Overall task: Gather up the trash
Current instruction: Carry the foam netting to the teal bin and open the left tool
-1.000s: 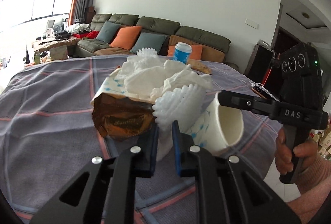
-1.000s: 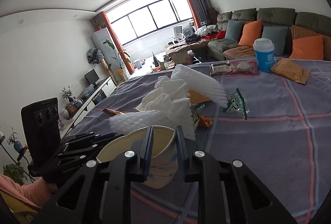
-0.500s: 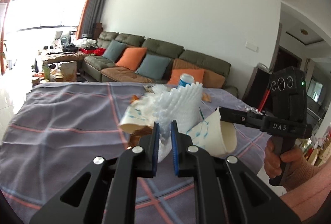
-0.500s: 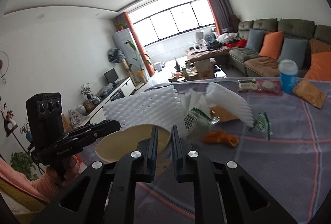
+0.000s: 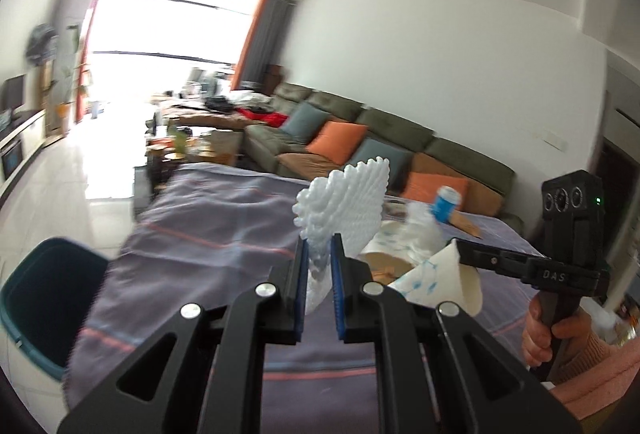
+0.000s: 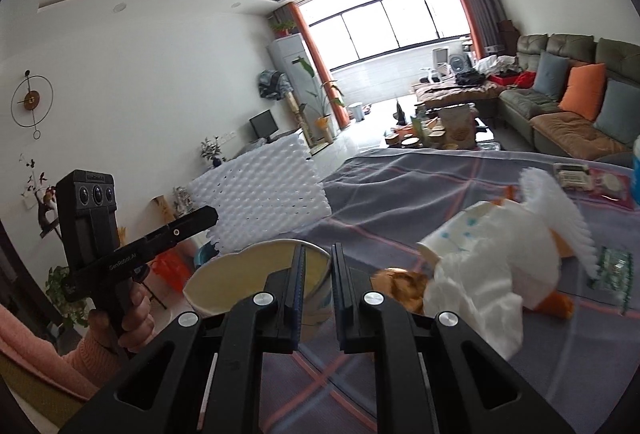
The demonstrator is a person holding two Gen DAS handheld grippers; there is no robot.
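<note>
My left gripper (image 5: 318, 254) is shut on a white foam net sheet (image 5: 344, 201) and holds it up above the table; it also shows in the right wrist view (image 6: 260, 201). My right gripper (image 6: 318, 266) is shut on the rim of a paper cup (image 6: 256, 274) with blue print, held in the air; the cup also shows in the left wrist view (image 5: 440, 280). More trash lies on the grey checked tablecloth (image 6: 420, 185): crumpled white tissue (image 6: 492, 262), another foam net (image 6: 556, 209), a brown wrapper (image 6: 400, 282) and a green wrapper (image 6: 612, 266).
A dark teal bin (image 5: 48, 298) stands on the floor off the table's left edge. A blue cup with a white lid (image 5: 446, 199) stands at the table's far side. A sofa (image 5: 360, 137) with orange and grey cushions lies behind.
My left gripper has lifted the foam net off the trash pile and swung left, bringing the teal bin into view. My right gripper has lifted the cup and turned left.
</note>
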